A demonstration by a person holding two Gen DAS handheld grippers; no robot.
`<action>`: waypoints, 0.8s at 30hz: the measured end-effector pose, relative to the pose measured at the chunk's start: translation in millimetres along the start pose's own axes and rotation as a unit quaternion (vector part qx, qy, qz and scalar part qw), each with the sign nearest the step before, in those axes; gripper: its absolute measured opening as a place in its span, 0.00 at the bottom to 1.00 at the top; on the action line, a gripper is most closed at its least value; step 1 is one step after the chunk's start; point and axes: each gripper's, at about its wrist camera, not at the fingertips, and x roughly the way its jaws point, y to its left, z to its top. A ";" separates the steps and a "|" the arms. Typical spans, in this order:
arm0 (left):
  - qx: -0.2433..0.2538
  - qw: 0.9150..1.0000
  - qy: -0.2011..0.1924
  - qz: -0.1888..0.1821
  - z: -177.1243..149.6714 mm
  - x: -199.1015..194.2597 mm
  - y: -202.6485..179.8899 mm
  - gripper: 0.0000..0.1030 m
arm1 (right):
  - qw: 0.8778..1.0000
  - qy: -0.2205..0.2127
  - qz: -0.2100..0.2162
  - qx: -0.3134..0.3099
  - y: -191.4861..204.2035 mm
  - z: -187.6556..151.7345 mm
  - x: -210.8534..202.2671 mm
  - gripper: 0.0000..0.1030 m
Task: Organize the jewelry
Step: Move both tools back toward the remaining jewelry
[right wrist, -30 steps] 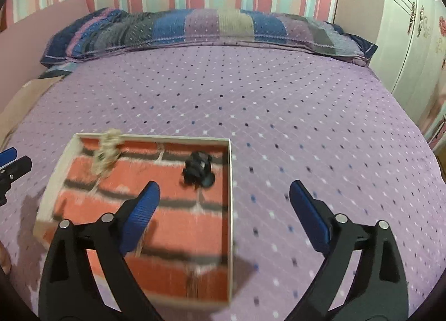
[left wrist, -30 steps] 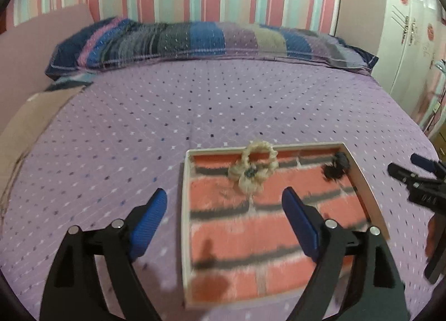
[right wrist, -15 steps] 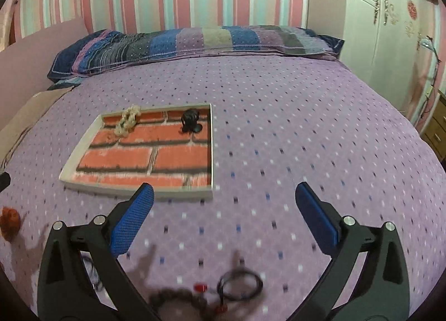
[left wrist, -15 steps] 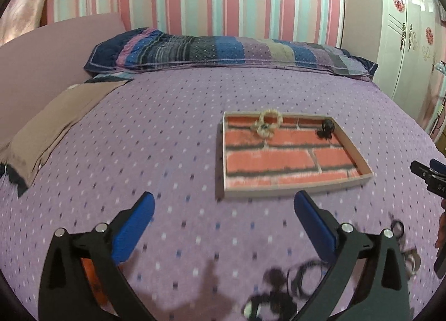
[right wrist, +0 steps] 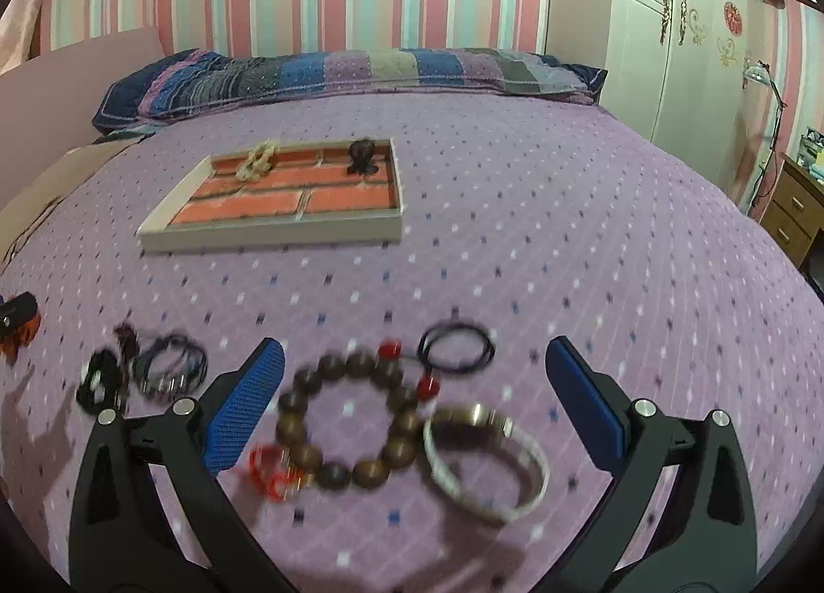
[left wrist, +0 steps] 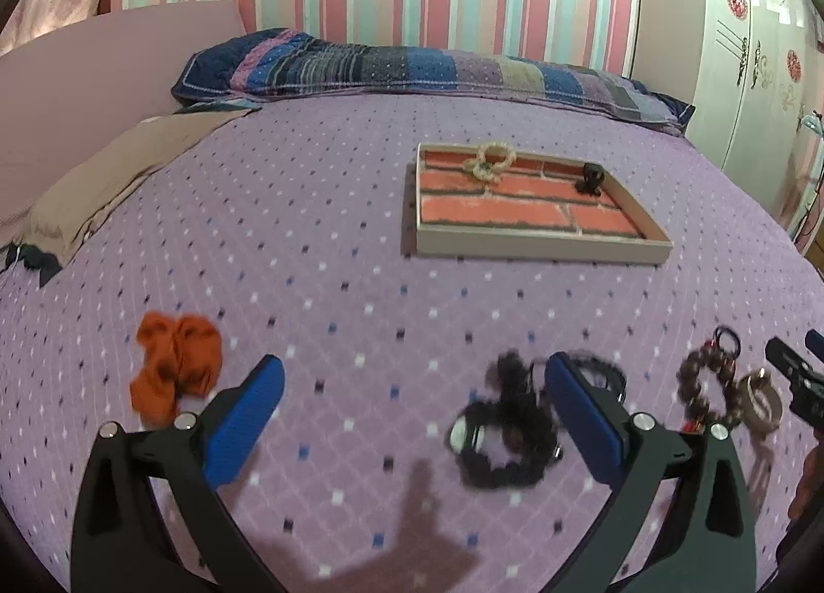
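A brick-patterned tray [left wrist: 541,242] [right wrist: 268,232] lies on the purple bedspread and holds a cream bead bracelet [left wrist: 489,161] [right wrist: 256,160] and a small black piece [left wrist: 590,178] [right wrist: 362,156]. My left gripper [left wrist: 412,402] is open and empty, above the bed between an orange scrunchie [left wrist: 172,369] and a black tangle of jewelry [left wrist: 507,431]. My right gripper [right wrist: 414,397] is open and empty over a brown wooden bead bracelet [right wrist: 345,418], a bangle [right wrist: 484,459] and a thin black hair tie [right wrist: 456,348].
More dark bracelets [right wrist: 165,369] lie left of the right gripper. A striped pillow [left wrist: 412,70] lies along the head of the bed, a brown cloth [left wrist: 118,176] at the left edge. A white wardrobe [right wrist: 685,27] and a wooden drawer unit [right wrist: 793,212] stand to the right.
Both grippers have pulled back from the tray toward the near side of the bed and lowered. The loose jewelry pile now fills the foreground. Both stay open.
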 end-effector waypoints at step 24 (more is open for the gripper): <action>-0.006 0.998 0.060 -0.020 -42.4 25.9 8.7 0.96 | 0.994 0.087 0.065 0.010 30.7 -69.1 14.7 0.70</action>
